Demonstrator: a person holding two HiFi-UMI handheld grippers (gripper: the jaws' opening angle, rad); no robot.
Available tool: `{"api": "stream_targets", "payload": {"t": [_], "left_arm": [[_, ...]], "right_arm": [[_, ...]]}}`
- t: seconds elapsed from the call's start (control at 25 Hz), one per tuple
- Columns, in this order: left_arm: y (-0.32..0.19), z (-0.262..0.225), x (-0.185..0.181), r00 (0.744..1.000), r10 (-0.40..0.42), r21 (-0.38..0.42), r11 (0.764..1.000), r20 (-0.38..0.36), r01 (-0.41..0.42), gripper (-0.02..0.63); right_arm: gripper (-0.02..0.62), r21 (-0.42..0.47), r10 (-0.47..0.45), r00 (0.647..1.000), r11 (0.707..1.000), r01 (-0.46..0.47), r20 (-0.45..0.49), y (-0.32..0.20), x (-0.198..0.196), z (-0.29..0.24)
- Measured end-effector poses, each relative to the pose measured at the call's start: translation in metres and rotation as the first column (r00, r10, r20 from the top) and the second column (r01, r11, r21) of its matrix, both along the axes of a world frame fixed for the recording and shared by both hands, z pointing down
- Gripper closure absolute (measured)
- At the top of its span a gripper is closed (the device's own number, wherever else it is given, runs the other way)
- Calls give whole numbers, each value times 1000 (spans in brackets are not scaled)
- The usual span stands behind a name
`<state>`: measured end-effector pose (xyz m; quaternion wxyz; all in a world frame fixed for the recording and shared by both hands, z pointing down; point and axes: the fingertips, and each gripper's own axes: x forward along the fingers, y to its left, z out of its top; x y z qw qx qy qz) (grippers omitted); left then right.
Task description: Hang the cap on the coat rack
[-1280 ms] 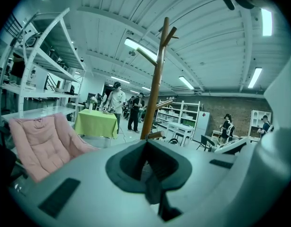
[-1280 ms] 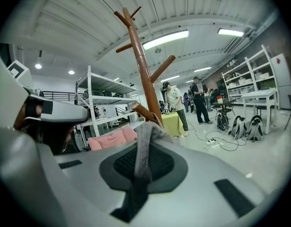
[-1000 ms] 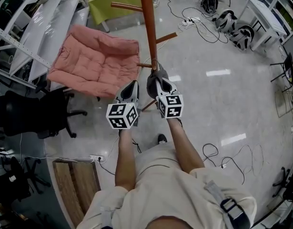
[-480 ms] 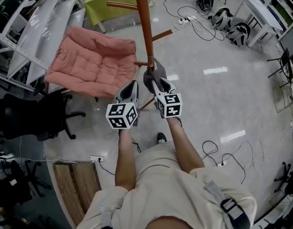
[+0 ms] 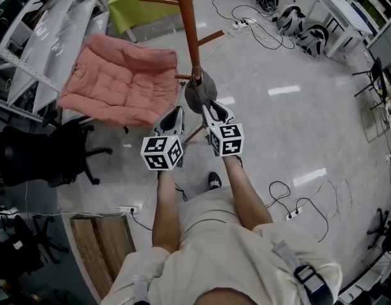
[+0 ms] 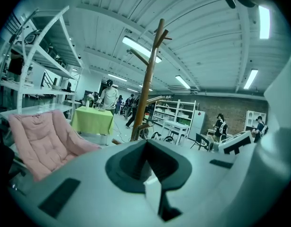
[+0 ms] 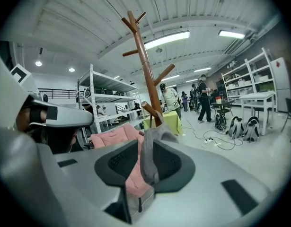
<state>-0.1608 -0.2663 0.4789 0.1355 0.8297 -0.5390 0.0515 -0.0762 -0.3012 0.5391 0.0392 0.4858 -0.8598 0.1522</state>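
Head view: my right gripper (image 5: 211, 111) holds the grey cap (image 5: 199, 88) up against a low peg of the coat rack (image 5: 187, 24). My left gripper (image 5: 172, 122) hovers just beside it.

Left gripper view: my jaws are closed together with nothing between them, and the rack stands ahead.

Right gripper view: my jaws are clamped on the cap's edge, and its top meets the peg.

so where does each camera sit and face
Head view: on the person's head, facing steeply down; shows forearms, left gripper, right gripper.
Left gripper view: on that gripper, facing brown wooden coat rack past shut, empty jaws.
Right gripper view: likewise, jaws clamping grey fabric cap by a peg.
Shared: all show rack, pink cushioned chair.
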Motion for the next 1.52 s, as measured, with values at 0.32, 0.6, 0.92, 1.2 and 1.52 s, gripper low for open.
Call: {"api": "stream_targets", "payload": {"t": [0.32,0.6,0.92,1.2,1.52], "left_arm": [[14,3,11,1000,29,-3,1000,4,-29,600],[22,6,16,999,47,-9,999,-1,-47,600],[33,13,21,998,60,-24,998,-1,-60,600],[39,16,23,998,60,-27,998,-1,-60,600],[39,19,24,997,73,-26,997,0,-73,600]], "right_arm": [[495,8,11,1000,1000,-11,-2,20,11,-2],[495,12,12,1000,1000,-12,-6,32,18,-5],[495,15,17,1000,1000,-17,0,44,26,-7],[495,15,-5,1000,1000,5,-2,51,25,-9],[495,-3,-48,999,999,48,-10,55,19,-6]]}}
